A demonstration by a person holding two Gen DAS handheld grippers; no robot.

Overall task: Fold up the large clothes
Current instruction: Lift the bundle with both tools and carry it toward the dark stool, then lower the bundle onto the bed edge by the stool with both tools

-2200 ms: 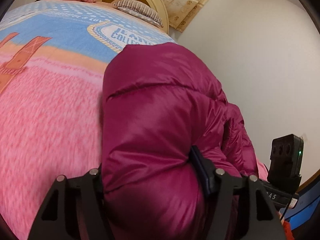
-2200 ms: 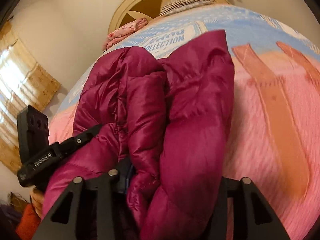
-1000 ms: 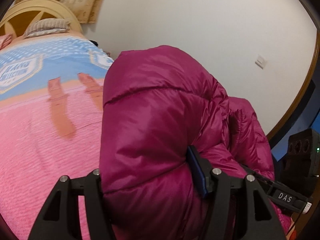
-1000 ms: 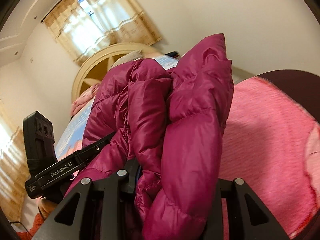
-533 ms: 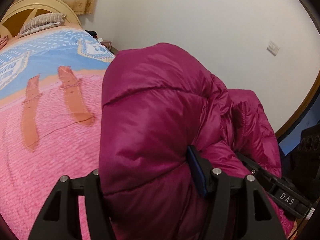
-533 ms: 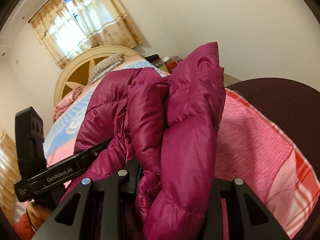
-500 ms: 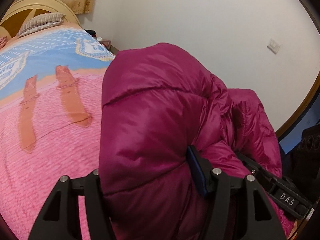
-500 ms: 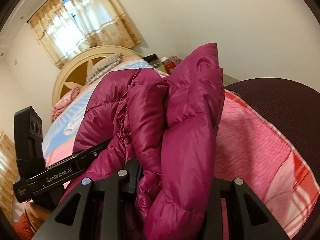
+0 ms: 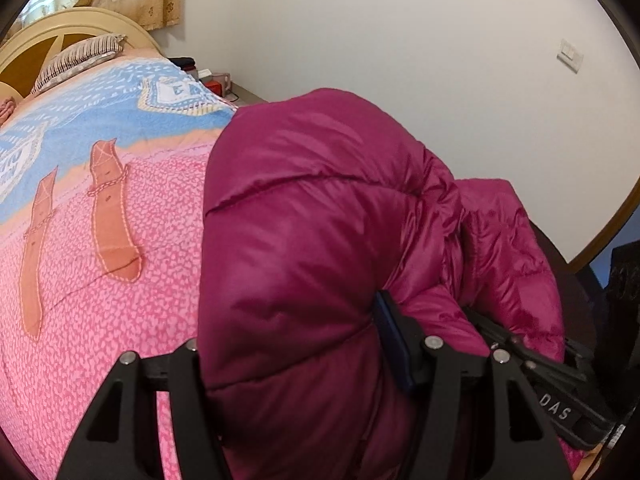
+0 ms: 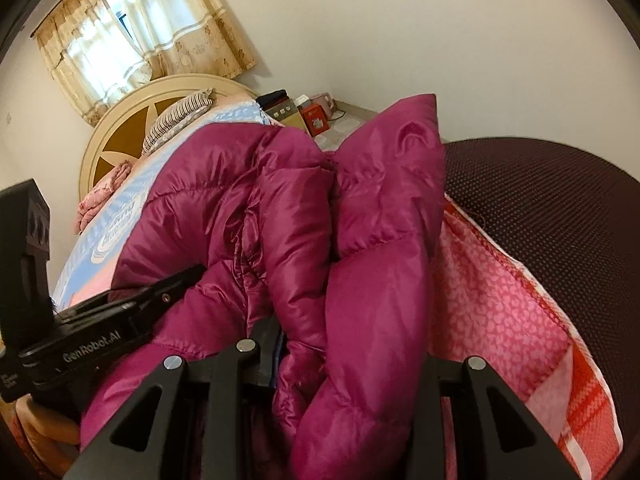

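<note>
Where the left wrist camera looks out, the left gripper (image 9: 296,364) is clamped on a thick fold of the magenta puffer jacket (image 9: 304,240), its blue-padded right finger (image 9: 394,344) pressed into the fabric and the other finger at the fold's left side. The jacket bulges up between the fingers and fills the middle of the view, held above the pink and blue bedspread (image 9: 100,288) that stretches to the left and far side. At the near right, the right gripper (image 9: 532,376) shows as a black bar running into the jacket's other end. A striped pillow (image 9: 76,60) lies at the far headboard (image 9: 36,36), and a white wall (image 9: 400,40) rises on the right.

From the right wrist camera, the right gripper (image 10: 340,356) pinches a bunched roll of the same jacket (image 10: 360,260), fabric packed between its two fingers. The left gripper (image 10: 120,316) enters from the near left, its tip against the jacket. To the right lie the bedspread's pink edge (image 10: 500,320) and a dark maroon surface (image 10: 560,220). Far off stand the headboard (image 10: 132,116), the curtains (image 10: 132,40) and a cluttered bedside table (image 10: 320,116).
</note>
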